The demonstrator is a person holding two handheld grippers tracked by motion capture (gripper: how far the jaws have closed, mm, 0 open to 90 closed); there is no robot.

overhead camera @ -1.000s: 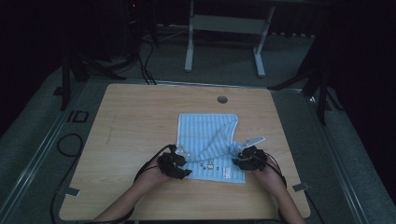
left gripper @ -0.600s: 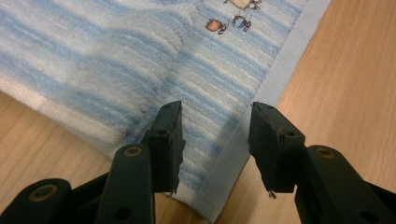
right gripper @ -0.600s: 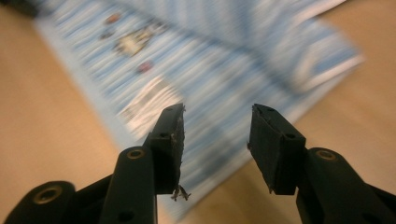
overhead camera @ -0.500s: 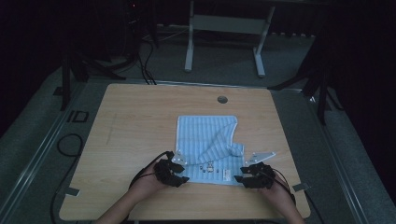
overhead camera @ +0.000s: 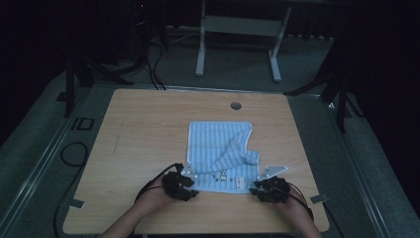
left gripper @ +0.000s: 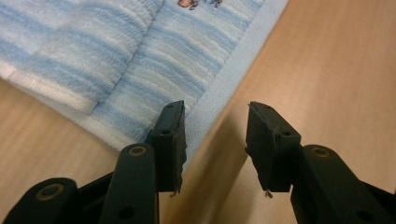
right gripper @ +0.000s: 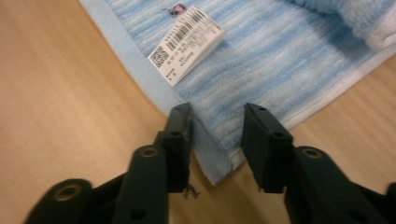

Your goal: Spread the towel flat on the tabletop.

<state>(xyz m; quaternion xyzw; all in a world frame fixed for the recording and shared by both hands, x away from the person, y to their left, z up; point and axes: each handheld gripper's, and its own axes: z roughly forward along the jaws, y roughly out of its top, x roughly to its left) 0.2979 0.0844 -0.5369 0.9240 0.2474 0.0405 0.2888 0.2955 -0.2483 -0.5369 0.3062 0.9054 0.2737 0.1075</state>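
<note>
presently the blue striped towel lies on the wooden table, one part folded over itself. the left gripper sits at its near left corner, jaws parted and just closing, the hem between them but no pad pressing. the right gripper straddles the near right corner by the white label, jaws likewise apart, just closing, not clamped.

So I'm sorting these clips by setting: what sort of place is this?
Probably a lab or recording workspace, not a home: a bare light wooden table with a round cable hole, black cables on grey carpet, and a white metal desk frame in a dark room.
</note>
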